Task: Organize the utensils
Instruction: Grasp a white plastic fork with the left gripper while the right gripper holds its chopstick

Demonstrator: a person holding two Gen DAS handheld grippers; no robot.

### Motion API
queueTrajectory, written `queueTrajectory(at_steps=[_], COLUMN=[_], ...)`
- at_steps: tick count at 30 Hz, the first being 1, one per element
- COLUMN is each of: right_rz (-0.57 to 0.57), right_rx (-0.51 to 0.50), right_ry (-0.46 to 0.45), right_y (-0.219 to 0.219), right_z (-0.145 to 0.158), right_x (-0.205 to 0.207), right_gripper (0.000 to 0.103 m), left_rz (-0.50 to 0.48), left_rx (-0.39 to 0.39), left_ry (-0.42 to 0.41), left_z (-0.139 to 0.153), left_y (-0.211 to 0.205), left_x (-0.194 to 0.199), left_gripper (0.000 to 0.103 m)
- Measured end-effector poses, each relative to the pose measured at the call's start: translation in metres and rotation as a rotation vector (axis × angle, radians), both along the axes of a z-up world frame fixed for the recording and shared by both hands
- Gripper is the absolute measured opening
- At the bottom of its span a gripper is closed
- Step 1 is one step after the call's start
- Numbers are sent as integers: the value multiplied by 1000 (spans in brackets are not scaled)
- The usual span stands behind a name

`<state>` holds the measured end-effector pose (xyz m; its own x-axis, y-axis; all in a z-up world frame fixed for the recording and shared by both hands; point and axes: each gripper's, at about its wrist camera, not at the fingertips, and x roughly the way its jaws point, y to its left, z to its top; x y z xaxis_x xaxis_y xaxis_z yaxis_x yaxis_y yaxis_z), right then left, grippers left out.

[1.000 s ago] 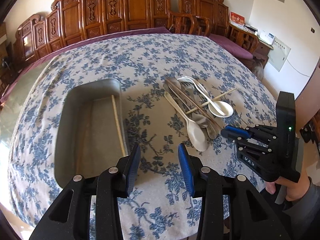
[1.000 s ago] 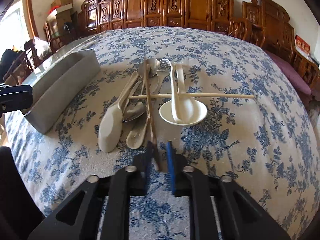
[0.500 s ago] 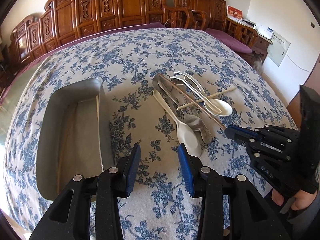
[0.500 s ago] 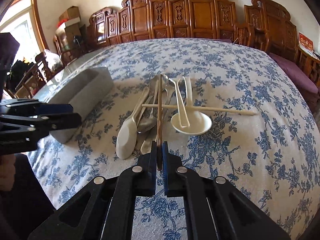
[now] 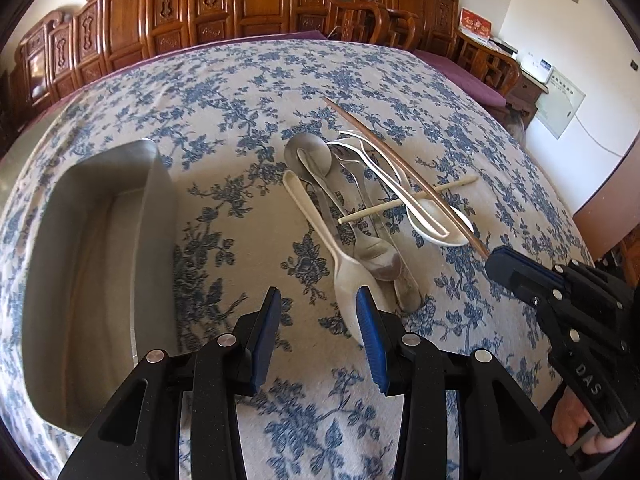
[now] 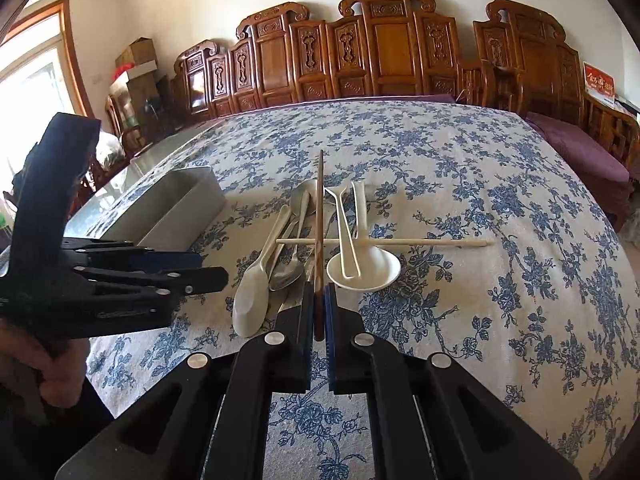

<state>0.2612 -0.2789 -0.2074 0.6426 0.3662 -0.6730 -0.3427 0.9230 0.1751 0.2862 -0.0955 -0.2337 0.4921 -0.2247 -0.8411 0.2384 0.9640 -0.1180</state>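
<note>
The right gripper (image 6: 319,300) is clamped on one dark wooden chopstick (image 6: 319,220), which points toward 12 o'clock over the utensil pile (image 5: 360,216). The left gripper (image 5: 316,320) has its fingers apart with nothing between them, just above the bowl of one white spoon (image 5: 352,292). One pale chopstick (image 6: 400,242) lies crosswise, 3 to 9 o'clock. One white soup spoon (image 6: 364,268) sits at 1 o'clock of the right gripper. One metal tray (image 5: 92,264) stands at 9 o'clock of the pile on the floral tablecloth (image 5: 240,100). The metal spoons overlap; their count cannot be told.
</note>
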Motion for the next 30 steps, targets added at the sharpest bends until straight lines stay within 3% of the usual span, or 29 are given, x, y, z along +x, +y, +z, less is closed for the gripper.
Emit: queueTrajectory(at_steps=[15, 22, 24, 30], right_rz=[-10, -10, -10, -8], right_rx=[27, 29, 28, 27], right_ry=[22, 23, 22, 23], right_y=[-5, -5, -5, -4], right_z=[-5, -5, -6, -6], right_x=[4, 4, 3, 3], right_gripper=[6, 6, 6, 6], left_rz=[7, 5, 1, -6], left_rx=[-82, -78, -85, -56], left_ry=[71, 76, 85, 60], left_z=[-18, -21, -21, -15], left_y=[-12, -15, -15, -17], left_x=[19, 19, 18, 10], left_gripper=[37, 37, 28, 22])
